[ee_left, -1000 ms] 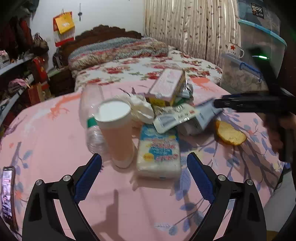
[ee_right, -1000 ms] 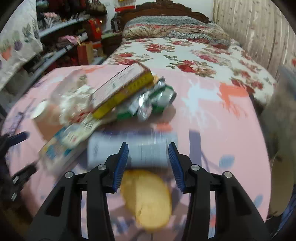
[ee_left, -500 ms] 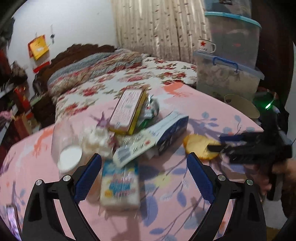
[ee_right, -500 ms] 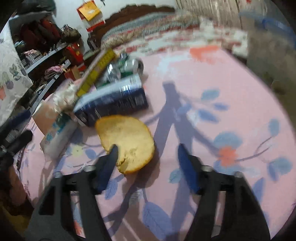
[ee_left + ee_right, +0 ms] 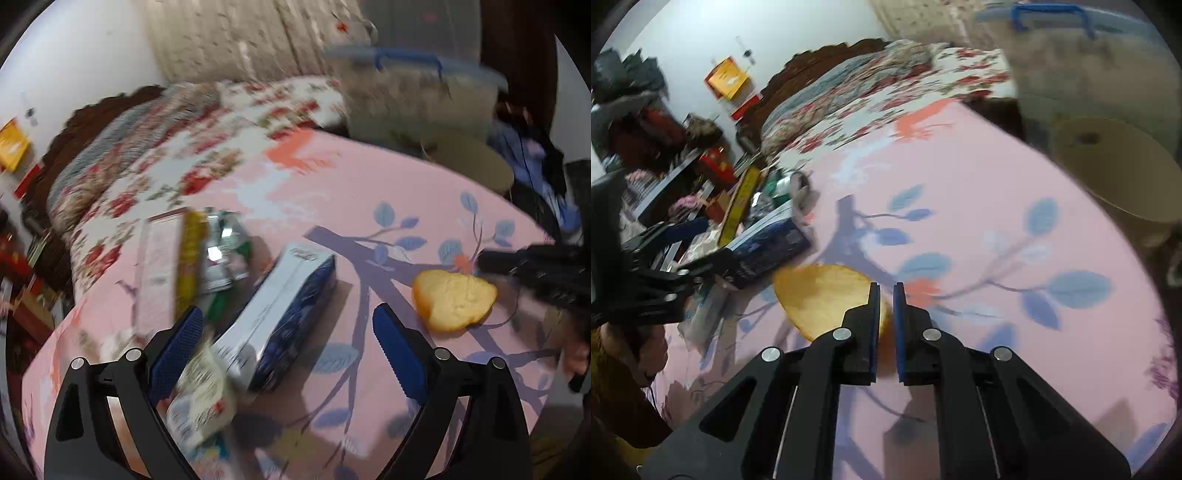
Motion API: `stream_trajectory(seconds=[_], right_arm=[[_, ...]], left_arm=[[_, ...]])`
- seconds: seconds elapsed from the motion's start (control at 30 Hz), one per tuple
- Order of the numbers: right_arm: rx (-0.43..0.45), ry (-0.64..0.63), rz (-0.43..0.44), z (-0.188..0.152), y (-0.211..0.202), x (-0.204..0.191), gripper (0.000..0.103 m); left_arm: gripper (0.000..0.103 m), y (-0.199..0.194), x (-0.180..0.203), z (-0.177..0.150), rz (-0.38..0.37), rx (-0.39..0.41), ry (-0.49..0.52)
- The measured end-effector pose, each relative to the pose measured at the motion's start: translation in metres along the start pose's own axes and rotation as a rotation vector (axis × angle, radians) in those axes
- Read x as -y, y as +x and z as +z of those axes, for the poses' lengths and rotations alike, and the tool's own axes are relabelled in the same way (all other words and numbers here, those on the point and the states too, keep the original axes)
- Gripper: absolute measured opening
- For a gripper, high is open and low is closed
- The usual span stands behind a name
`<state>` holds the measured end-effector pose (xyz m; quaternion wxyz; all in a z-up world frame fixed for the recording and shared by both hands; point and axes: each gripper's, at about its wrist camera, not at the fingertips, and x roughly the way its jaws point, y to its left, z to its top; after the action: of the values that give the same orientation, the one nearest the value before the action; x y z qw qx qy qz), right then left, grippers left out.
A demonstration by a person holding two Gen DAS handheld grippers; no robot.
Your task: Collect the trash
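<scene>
1. Right claw [image 5: 886, 291] is closing on the edge of the orange peel [image 5: 820, 299]; its blue pads are nearly together, with the peel's right rim between them. Whether the peel is lifting off the cloth cannot be told.
2. In the left wrist view, the orange peel [image 5: 454, 302] is lying on the pink leaf-print counter [image 5: 369, 192], at the tip of the right claw [image 5: 491, 264], which is reaching in from the right edge.
3. Left claw [image 5: 288, 328] is hanging wide open over the trash pile, gripping nothing.
4. Between its fingers, a blue-and-white carton [image 5: 280, 317] is lying on its side. A blurred printed wrapper [image 5: 201, 398] is sitting just beside the left pad.
5. Behind the carton: a pink-and-yellow box [image 5: 170, 269] tilted on edge, with a crushed green can [image 5: 225, 254] touching it.
6. Tan round bin [image 5: 1119, 170] is standing off the counter's far edge, near a clear storage tub with a blue handle [image 5: 1082, 55].
7. A bed with a floral bedspread [image 5: 177, 173] is showing beyond the counter.
</scene>
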<state>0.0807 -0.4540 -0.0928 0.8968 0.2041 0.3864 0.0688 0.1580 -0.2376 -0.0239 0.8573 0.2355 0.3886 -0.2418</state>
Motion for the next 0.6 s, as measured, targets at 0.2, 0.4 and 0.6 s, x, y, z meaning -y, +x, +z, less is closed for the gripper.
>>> stream_trajectory(seconds=[0.2,0.4,0.6], right_arm=[[0.004,0.053,0.010,-0.009,-0.007,0.024,0.009],[-0.013,0.099,0.080,-0.012,-0.001,0.029,0.012],[-0.037,0.155,0.162,-0.012,0.007,0.031,0.012]], left_arm=[[0.089,0.047,0.008,0.016,0.047,-0.146,0.111],[0.063,0.066,0.008,0.008,0.110,-0.225,0.147],[0.057,0.044,0.017,0.010,0.050,-0.186,0.142]])
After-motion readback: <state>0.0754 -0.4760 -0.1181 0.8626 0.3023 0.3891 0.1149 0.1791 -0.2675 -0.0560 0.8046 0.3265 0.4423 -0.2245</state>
